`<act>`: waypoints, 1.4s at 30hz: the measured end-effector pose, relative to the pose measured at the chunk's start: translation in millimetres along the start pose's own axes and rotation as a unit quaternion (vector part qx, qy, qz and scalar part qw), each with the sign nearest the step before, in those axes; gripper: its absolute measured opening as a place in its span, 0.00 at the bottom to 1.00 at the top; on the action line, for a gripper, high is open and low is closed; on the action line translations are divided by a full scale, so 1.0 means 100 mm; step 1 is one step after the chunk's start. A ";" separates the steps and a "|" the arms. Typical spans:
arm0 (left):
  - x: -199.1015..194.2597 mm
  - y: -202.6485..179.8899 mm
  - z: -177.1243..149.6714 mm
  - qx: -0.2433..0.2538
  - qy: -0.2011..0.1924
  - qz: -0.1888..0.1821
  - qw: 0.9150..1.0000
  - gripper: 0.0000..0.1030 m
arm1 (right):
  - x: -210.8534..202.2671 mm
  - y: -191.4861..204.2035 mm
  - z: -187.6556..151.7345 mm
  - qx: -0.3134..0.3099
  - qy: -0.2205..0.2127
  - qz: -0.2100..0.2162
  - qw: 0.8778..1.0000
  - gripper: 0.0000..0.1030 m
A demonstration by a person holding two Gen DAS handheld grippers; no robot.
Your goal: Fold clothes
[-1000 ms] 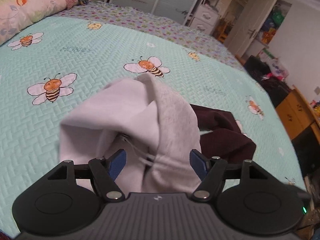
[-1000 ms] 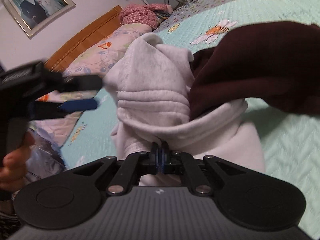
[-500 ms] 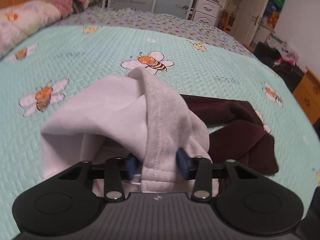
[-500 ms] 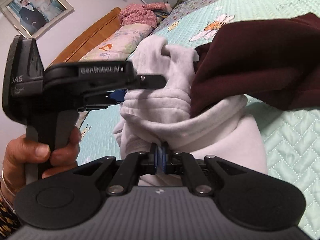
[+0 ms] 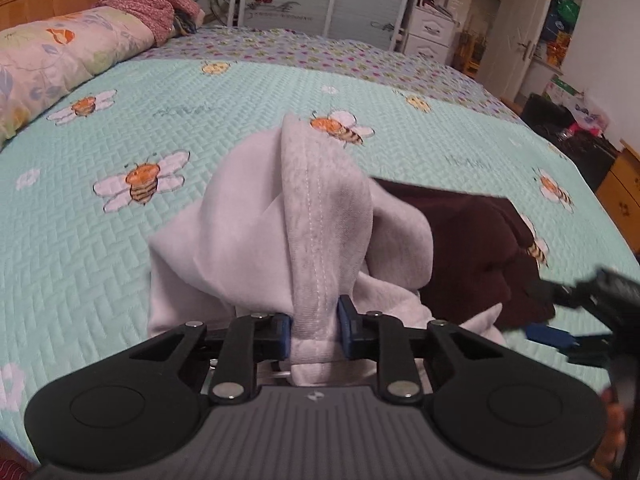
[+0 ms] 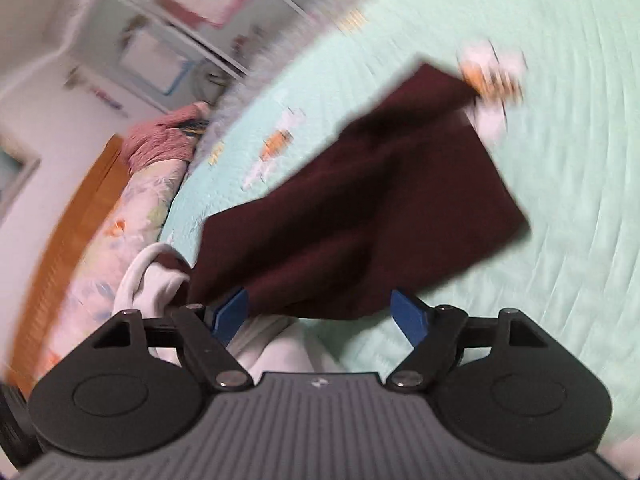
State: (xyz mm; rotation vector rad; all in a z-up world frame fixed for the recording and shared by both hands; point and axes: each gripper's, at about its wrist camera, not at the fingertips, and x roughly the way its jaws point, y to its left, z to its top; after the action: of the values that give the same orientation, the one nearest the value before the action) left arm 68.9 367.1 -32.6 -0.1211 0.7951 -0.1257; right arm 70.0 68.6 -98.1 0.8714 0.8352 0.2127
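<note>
Fingers [image 6: 318,314] on the right just let go and spread wide, while left fingers [image 5: 314,330] now squeeze the gray top [image 5: 280,216], so folding moves on.

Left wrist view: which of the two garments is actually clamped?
The light grey garment: the left gripper pinches its stitched hem. The dark maroon garment lies loose behind it; the right gripper is open.

black grippers, blue fingers [image 5: 351,326], silver screws
</note>
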 end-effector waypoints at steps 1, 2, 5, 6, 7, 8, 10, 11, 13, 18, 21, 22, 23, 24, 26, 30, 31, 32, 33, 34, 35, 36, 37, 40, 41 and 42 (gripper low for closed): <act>0.00 0.00 -0.02 0.001 0.001 0.000 1.000 0.23 | 0.08 0.00 0.00 0.010 0.014 0.008 1.000 0.78; 0.00 0.01 -0.02 0.000 0.001 0.001 1.000 0.23 | 0.16 0.01 -0.01 0.016 0.028 0.017 0.999 0.78; 0.01 0.04 -0.02 -0.003 0.002 0.002 1.000 0.23 | 0.40 0.11 -0.03 0.034 0.057 0.046 0.997 0.78; 0.01 0.04 -0.02 -0.002 0.002 0.003 1.000 0.23 | 0.47 0.17 -0.02 0.031 0.057 0.043 0.997 0.78; 0.01 0.04 -0.02 -0.001 0.002 0.003 1.000 0.23 | 0.54 0.23 -0.01 0.025 0.055 0.035 0.998 0.78; 0.01 0.03 -0.03 -0.001 0.003 0.004 1.000 0.23 | 0.61 0.31 0.01 0.016 0.054 0.025 0.998 0.79; 0.01 0.04 -0.04 -0.003 0.004 0.005 1.000 0.23 | 0.74 0.47 0.06 0.004 0.055 0.023 0.998 0.80; 0.01 0.05 -0.04 -0.005 0.004 0.005 1.000 0.23 | 0.79 0.53 0.09 -0.007 0.051 0.032 0.998 0.80; 0.02 0.07 -0.05 -0.009 0.007 0.007 1.000 0.23 | 0.89 0.63 0.15 -0.033 0.042 0.055 0.997 0.72; 0.01 0.07 -0.05 -0.017 0.012 0.002 1.000 0.24 | 0.75 0.59 0.15 -0.051 0.025 0.065 0.996 0.19; -0.03 0.02 -0.03 -0.020 0.008 -0.015 1.000 0.24 | 0.51 0.51 0.24 -0.034 -0.009 0.082 0.996 0.16; -0.04 0.00 -0.02 -0.019 0.006 -0.021 1.000 0.24 | 0.41 0.48 0.30 -0.025 -0.024 0.088 0.996 0.16; -0.05 -0.03 -0.01 -0.018 0.005 -0.026 0.999 0.24 | 0.30 0.46 0.38 -0.018 -0.040 0.093 0.995 0.15; -0.06 -0.06 0.00 -0.017 0.004 -0.028 0.999 0.24 | 0.19 0.45 0.45 -0.012 -0.056 0.097 0.994 0.15; -0.07 -0.11 0.02 -0.015 0.002 -0.033 0.999 0.24 | 0.02 0.47 0.60 -0.020 -0.082 0.097 0.992 0.14; -0.09 -0.22 0.07 -0.013 0.000 -0.061 0.998 0.24 | -0.24 0.52 0.77 -0.066 -0.112 0.077 0.988 0.12; -0.10 -0.26 0.08 -0.012 -0.001 -0.072 0.997 0.24 | -0.32 0.53 0.78 -0.076 -0.121 0.075 0.987 0.12; -0.11 -0.29 0.09 -0.012 -0.001 -0.082 0.997 0.24 | -0.40 0.54 0.78 -0.084 -0.131 0.075 0.985 0.11; -0.12 -0.32 0.11 -0.012 -0.002 -0.092 0.996 0.24 | -0.48 0.56 0.80 -0.093 -0.142 0.077 0.982 0.11; -0.13 -0.35 0.12 -0.011 -0.002 -0.103 0.995 0.24 | -0.54 0.58 0.85 -0.097 -0.153 0.080 0.980 0.11; -0.14 -0.38 0.13 -0.011 -0.002 -0.113 0.994 0.24 | -0.61 0.59 0.90 -0.097 -0.163 0.083 0.978 0.11; -0.15 -0.42 0.14 -0.011 -0.003 -0.123 0.992 0.24 | -0.67 0.60 0.95 -0.098 -0.173 0.085 0.976 0.11; -0.16 -0.45 0.15 -0.010 -0.003 -0.134 0.991 0.24 | -0.71 0.62 1.04 -0.099 -0.178 0.087 0.975 0.11; -0.19 -0.53 0.18 -0.010 -0.005 -0.165 0.986 0.24 | -0.87 0.79 1.32 -0.122 -0.211 0.070 0.967 0.11; -0.20 -0.53 0.18 -0.010 -0.006 -0.176 0.984 0.25 | -0.93 0.85 1.39 -0.139 -0.227 0.059 0.962 0.11; -0.21 -0.54 0.17 -0.010 -0.007 -0.185 0.983 0.27 | -1.00 0.89 1.46 -0.156 -0.245 0.047 0.956 0.11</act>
State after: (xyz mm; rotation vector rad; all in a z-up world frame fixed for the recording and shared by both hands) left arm 62.8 318.6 2.1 -0.2879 0.7532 -0.4683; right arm 122.0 -8.5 77.0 0.6257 0.2849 0.1927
